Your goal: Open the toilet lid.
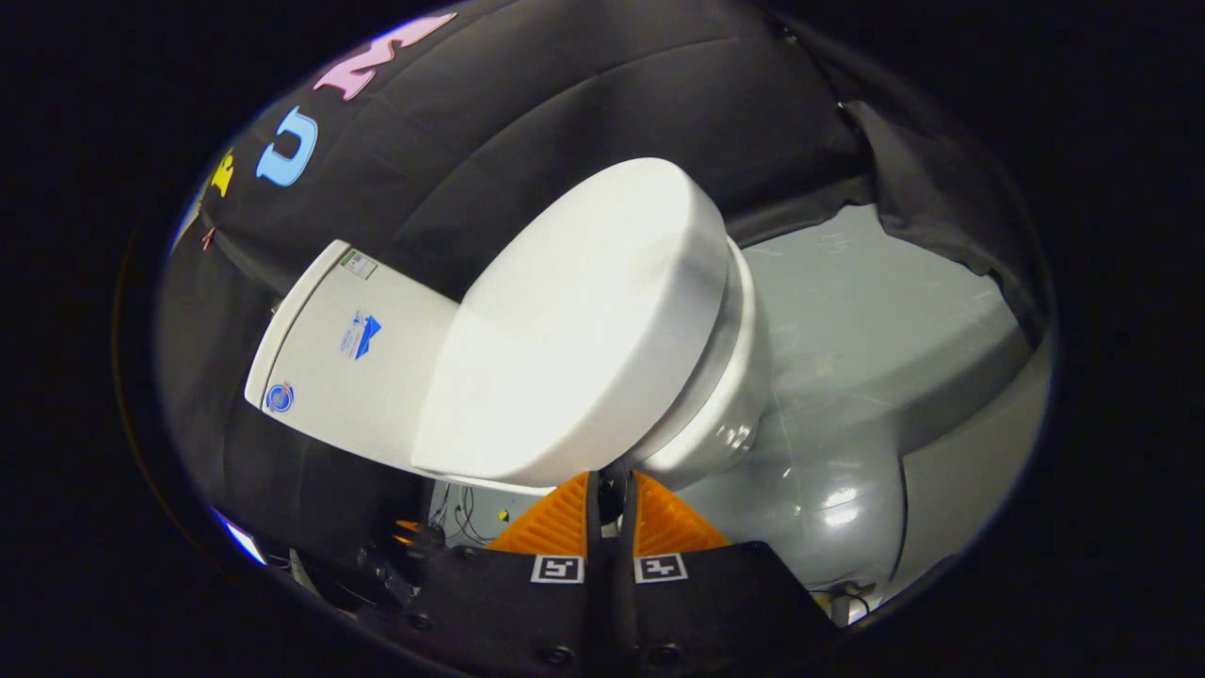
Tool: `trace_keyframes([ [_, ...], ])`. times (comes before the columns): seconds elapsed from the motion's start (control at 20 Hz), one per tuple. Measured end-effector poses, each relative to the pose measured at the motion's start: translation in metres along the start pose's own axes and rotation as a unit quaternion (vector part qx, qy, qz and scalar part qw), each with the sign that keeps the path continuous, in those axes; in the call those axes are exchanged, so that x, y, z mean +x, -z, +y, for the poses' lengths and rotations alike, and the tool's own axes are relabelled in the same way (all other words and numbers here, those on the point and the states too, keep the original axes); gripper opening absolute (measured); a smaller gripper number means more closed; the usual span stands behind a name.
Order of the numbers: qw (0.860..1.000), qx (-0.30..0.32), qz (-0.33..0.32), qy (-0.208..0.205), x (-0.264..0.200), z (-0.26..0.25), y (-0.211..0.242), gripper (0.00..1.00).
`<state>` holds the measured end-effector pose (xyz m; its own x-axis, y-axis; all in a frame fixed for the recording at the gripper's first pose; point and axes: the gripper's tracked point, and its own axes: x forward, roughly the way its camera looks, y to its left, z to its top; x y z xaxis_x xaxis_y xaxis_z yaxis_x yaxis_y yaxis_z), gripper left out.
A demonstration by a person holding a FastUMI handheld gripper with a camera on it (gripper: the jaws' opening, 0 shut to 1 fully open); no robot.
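Hand-held gripper [610,485]: fingers nearly together, gripping nothing, just beneath the toilet lid [584,330] rim. Step: lid partly raised, judged. Next: push upward toward the tank [353,363].

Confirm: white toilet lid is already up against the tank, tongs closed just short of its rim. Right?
Not quite. The gripper view shows the smooth white plastic toilet lid still down over the glossy white ceramic bowl, not raised against the white tank. The tongs are closed, just short of its rim.

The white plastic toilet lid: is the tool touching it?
Cannot tell. In the gripper view the tool, its fingers together, ends right at the white plastic toilet lid's lower edge; neither contact nor gap shows.
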<state>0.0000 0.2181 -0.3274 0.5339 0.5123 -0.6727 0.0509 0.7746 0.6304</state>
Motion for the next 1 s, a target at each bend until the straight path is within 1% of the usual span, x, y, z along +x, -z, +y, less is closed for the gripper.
trace_keyframes([
  [0.1, 1.0, -0.006, -0.005, 0.015, -0.008, 0.008, -0.008, 0.05],
  [0.2, 0.998, -0.055, -0.025, 0.027, -0.018, 0.021, -0.017, 0.05],
  [0.25, 0.996, -0.077, -0.035, 0.027, -0.026, 0.031, -0.024, 0.05],
  [0.35, 0.993, -0.108, -0.053, 0.014, -0.04, 0.053, -0.035, 0.05],
  [0.45, 0.989, -0.129, -0.074, -0.008, -0.059, 0.081, -0.048, 0.05],
  [0.6, 0.979, -0.165, -0.108, -0.048, -0.081, 0.142, -0.066, 0.05],
  [0.7, 0.972, -0.194, -0.124, -0.055, -0.088, 0.18, -0.074, 0.05],
  [0.8, 0.967, -0.21, -0.134, -0.053, -0.089, 0.206, -0.079, 0.05],
  [0.85, 0.965, -0.217, -0.137, -0.061, -0.092, 0.219, -0.08, 0.05],
  [1.0, 0.963, -0.215, -0.134, -0.09, -0.093, 0.25, -0.082, 0.05],
])
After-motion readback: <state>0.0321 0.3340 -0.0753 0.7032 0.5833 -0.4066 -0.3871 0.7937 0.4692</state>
